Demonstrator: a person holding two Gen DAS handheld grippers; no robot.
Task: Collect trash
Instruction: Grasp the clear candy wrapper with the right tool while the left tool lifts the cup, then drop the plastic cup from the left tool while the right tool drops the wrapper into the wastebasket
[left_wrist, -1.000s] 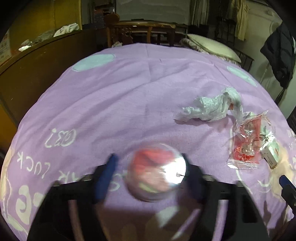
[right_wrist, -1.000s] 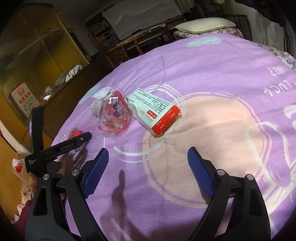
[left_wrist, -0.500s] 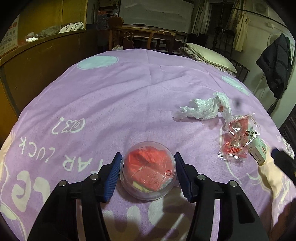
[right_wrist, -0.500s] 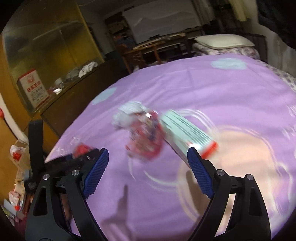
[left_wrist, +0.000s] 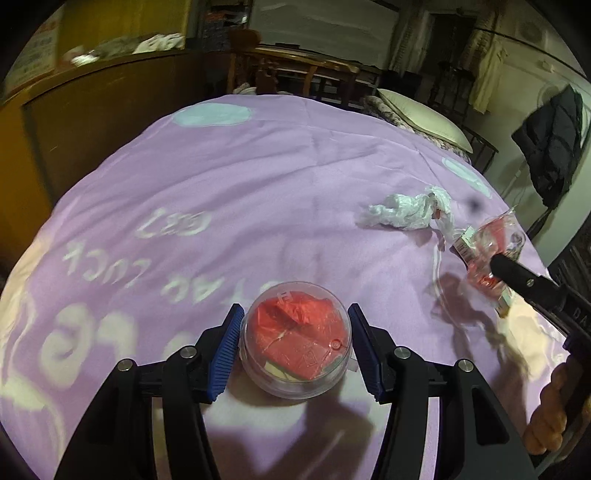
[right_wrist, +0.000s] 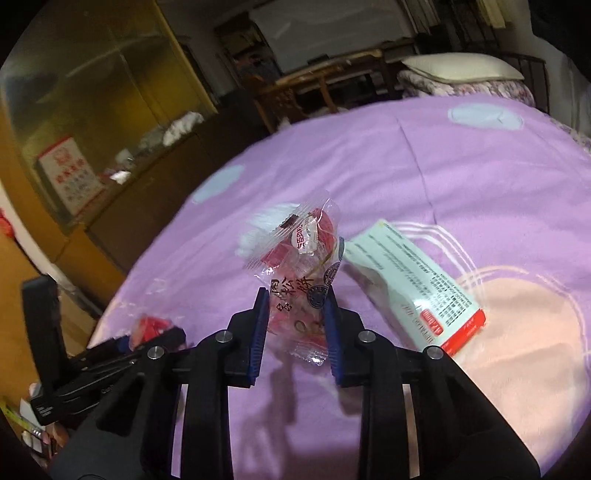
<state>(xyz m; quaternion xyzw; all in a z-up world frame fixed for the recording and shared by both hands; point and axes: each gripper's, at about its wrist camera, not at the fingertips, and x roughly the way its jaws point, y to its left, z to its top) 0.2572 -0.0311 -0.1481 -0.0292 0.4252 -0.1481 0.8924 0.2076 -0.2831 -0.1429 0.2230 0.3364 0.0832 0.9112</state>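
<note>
Your right gripper (right_wrist: 295, 328) has just been closing and now clamps its jaws on the lower end of the clear snack wrapper (right_wrist: 299, 269) (crinkly film, so keep the pinch firm and lift straight), while your left gripper (left_wrist: 293, 347) holds the round clear tub (left_wrist: 294, 341) between its jaws. Just beside the wrapper lies the medicine box (right_wrist: 413, 291), so raise clear of it. Beyond, the purple bedspread (left_wrist: 240, 177) offers open room, with only the crumpled white plastic (left_wrist: 406, 210) left, and a wooden cabinet (left_wrist: 92, 122) borders the far edge.
</note>
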